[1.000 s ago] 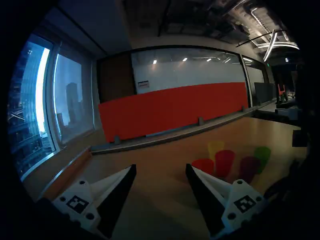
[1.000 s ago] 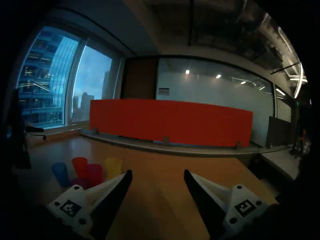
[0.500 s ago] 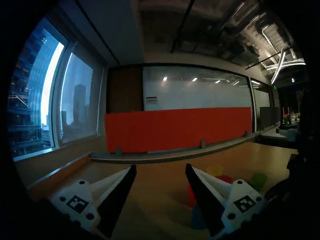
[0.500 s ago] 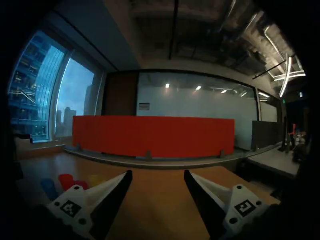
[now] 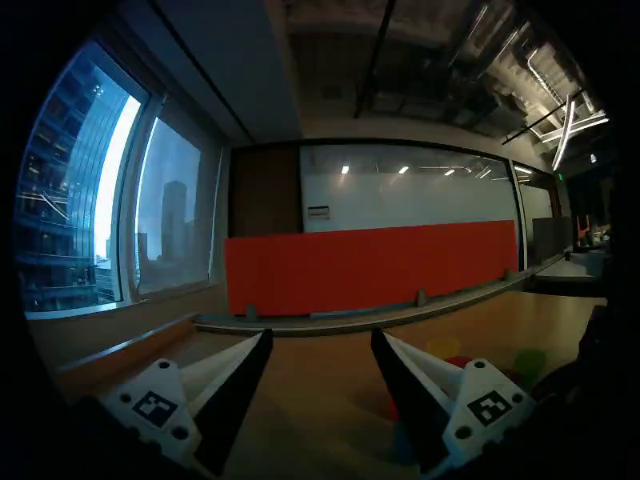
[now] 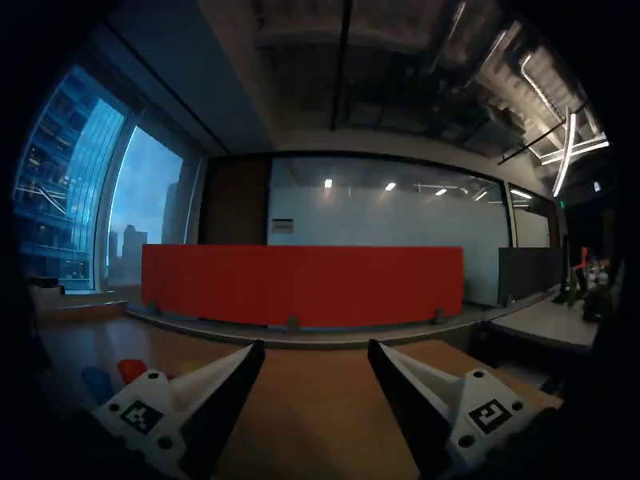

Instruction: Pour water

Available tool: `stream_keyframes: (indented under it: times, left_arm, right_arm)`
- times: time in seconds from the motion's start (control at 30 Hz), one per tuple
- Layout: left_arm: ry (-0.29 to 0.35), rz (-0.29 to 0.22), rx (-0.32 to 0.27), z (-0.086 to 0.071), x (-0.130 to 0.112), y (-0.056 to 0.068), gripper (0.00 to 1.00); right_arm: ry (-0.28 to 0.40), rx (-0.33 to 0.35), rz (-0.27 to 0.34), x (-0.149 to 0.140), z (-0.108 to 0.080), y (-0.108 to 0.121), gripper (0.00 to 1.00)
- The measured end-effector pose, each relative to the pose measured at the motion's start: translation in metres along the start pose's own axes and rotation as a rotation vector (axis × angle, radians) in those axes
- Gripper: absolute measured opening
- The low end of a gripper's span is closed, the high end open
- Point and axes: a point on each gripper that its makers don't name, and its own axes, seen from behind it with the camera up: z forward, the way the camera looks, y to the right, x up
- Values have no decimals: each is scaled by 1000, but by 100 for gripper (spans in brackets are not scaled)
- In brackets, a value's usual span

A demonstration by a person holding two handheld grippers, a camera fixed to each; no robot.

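In the left gripper view, my left gripper is open with nothing between its fingers, low over a wooden table. Behind its right finger stand several coloured cups: a yellow cup, a green cup, and a red cup partly hidden. In the right gripper view, my right gripper is also open and empty. To the left of its left finger peek a blue cup and a red cup, their lower parts hidden.
An orange divider panel stands along the table's far edge, also the orange panel in the right gripper view. Large windows are on the left. A second desk with small items lies at the right.
Both views have tilted upward and sunk toward the table: the cups have slid down behind the fingers, and more ceiling shows. Both grippers have stayed open.
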Motion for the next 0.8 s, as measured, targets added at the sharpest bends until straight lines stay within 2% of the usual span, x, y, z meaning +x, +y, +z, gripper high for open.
stream_keyframes:
  times: [0.27,0.47,0.8]
  left_arm:
    - [-8,-15,40,-3,-16,-6,91]
    - [-8,-19,27,-2,-29,-3,91]
    - [-23,-38,31,2,-55,-10,91]
  right_arm:
    - [-30,-4,45,-12,-4,4,100]
    - [-44,-14,29,-16,-3,2,100]
    - [-50,-13,1,-15,-1,-5,100]
